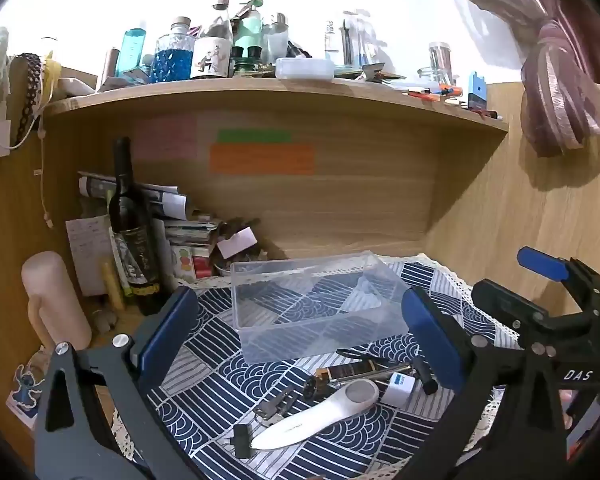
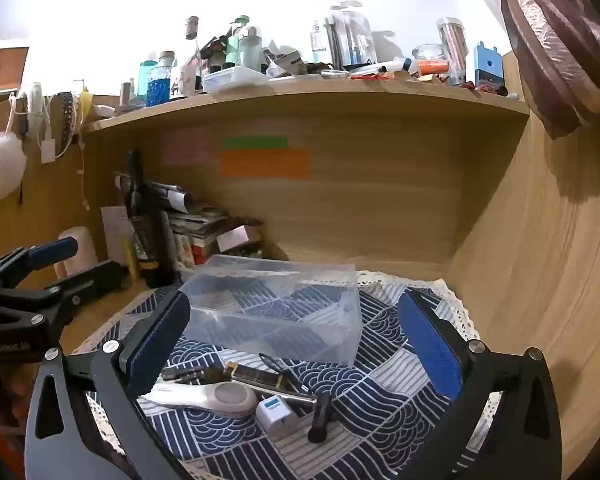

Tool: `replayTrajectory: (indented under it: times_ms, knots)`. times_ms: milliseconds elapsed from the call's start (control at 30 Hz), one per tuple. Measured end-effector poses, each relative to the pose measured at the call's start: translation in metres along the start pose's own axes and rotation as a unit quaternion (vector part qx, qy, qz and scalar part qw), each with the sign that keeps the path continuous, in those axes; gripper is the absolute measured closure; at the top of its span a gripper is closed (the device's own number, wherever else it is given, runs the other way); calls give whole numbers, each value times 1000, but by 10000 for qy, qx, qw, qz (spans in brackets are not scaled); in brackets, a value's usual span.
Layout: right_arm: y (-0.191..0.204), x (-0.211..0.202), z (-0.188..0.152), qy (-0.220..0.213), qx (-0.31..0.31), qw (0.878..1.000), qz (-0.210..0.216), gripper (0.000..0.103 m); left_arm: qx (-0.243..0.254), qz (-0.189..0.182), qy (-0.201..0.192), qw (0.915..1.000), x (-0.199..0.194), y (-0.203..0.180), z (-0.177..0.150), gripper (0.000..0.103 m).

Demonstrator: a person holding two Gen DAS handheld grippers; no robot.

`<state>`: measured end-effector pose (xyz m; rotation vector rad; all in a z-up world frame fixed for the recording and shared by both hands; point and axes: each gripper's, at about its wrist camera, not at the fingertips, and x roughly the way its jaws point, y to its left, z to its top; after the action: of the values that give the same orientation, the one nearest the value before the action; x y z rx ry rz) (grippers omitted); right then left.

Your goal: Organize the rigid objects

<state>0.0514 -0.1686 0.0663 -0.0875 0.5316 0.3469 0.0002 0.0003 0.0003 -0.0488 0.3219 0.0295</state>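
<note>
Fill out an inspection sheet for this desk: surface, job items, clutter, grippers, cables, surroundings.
Surface: blue-and-white patterned cloth with a lace edge, on a wooden desk.
Job's things: clear plastic box empty; in front of it lie a white handheld device, white plug adapter, black cylinder and other small pieces.
Clutter: dark wine bottle and stacked papers at back left.
Grippers: left gripper and right gripper both open, holding nothing.
Cables: white cord hanging on the left wall.
Surroundings: upper shelf crowded with bottles; curtain at right.
</note>
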Motion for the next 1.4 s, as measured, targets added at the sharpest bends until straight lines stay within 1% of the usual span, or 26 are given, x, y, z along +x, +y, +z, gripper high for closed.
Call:
replayTrajectory:
  times_ms: [133, 200, 233, 433, 500, 767, 1400]
  knots:
    - [0, 1, 0, 22, 3, 10000, 37, 0, -6, -24, -41, 10000, -1, 0, 0, 0]
    - [0, 2, 0, 30, 4, 10000, 45, 0, 3, -4, -45, 10000, 1, -8, -2, 0]
    - [0, 3, 1, 31, 15, 10000, 48, 0, -33, -53, -28, 10000, 1, -5, -2, 0]
    - [0, 1, 4, -2, 61, 10000, 28, 0, 3, 5, -55, 10000, 6, -13, -1, 0]
    - [1, 1, 2, -20, 39, 10000, 6, 0, 33, -66, -91, 9999, 0, -11, -1, 0]
    - [-3, 0, 1, -55, 103, 9999, 37, 0, 53, -48, -131, 9999, -2, -14, 1, 0]
    - [-3, -2, 1, -96, 127, 9999, 34, 0, 83, -136, -192, 9997, -4, -15, 4, 0]
